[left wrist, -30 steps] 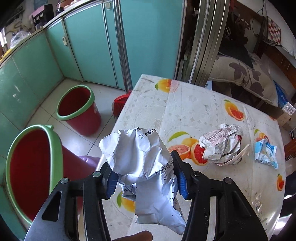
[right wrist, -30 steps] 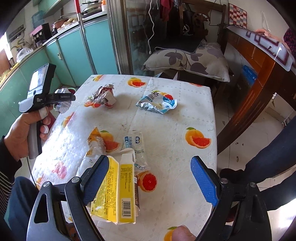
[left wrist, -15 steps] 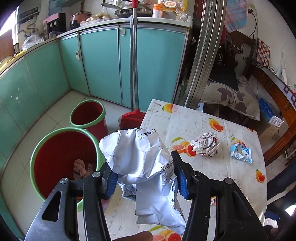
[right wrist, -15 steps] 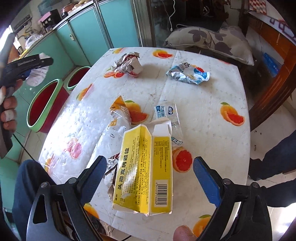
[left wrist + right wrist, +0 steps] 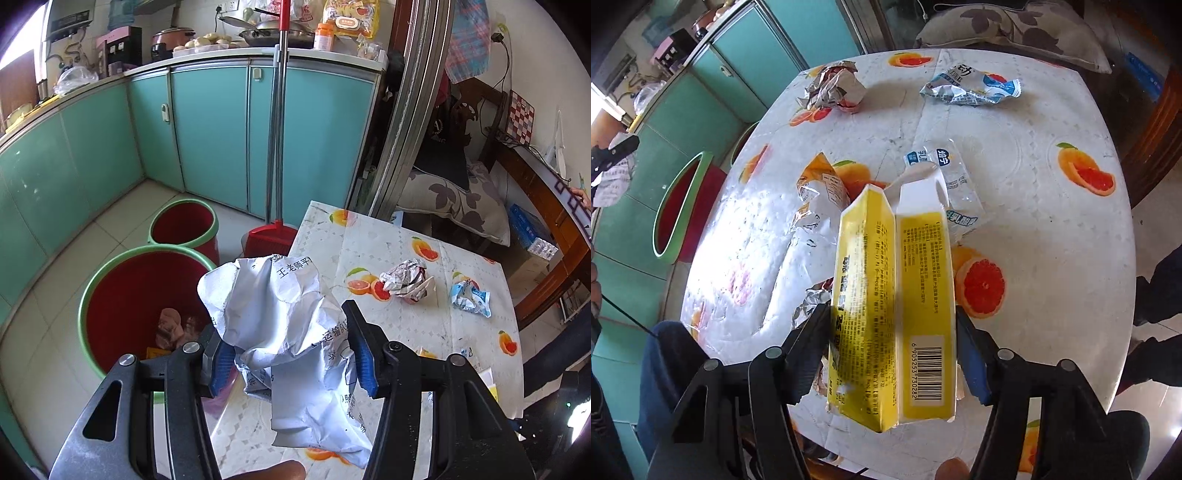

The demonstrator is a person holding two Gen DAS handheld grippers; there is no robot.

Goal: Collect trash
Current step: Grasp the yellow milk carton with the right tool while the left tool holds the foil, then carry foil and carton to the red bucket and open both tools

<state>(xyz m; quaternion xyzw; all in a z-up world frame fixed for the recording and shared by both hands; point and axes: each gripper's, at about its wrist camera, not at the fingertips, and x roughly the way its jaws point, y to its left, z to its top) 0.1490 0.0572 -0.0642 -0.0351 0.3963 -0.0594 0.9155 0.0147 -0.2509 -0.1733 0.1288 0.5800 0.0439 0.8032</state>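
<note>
Since a second ago, the left gripper (image 5: 286, 358) has lifted off the table (image 5: 436, 332) with the crumpled white paper (image 5: 280, 317) and now hangs by the table's edge, with the big red bin (image 5: 122, 314) at about 9 o'clock from it. Its blue pads (image 5: 364, 365) pinch the paper on both sides, just as tight as before. The right gripper (image 5: 892, 343) has come down, and its jaws have just been closing around the yellow box (image 5: 886, 302). Now both sides press on the box, which lies flat on the table (image 5: 1052, 229).

In the left view, the big red bin has a green rim and some scraps at the bottom. A smaller red bin (image 5: 183, 230) stands behind it at 12 o'clock, touching or nearly so. On the table, at about 2 o'clock from the paper, sits a crumpled foil wrapper (image 5: 406, 278), and a blue and white packet (image 5: 469, 297) lies just to its right. A red broom (image 5: 273, 236) leans on the green cupboards (image 5: 207, 140) far back.

In the right view, a torn silver wrapper (image 5: 820, 206) lies at 11 o'clock from the box, and a small clear sachet (image 5: 955, 177) at 1 o'clock, partly under it. Farther off, the foil wrapper (image 5: 833, 86) sits at 11 o'clock and the blue and white packet (image 5: 971, 86) at 1 o'clock.
</note>
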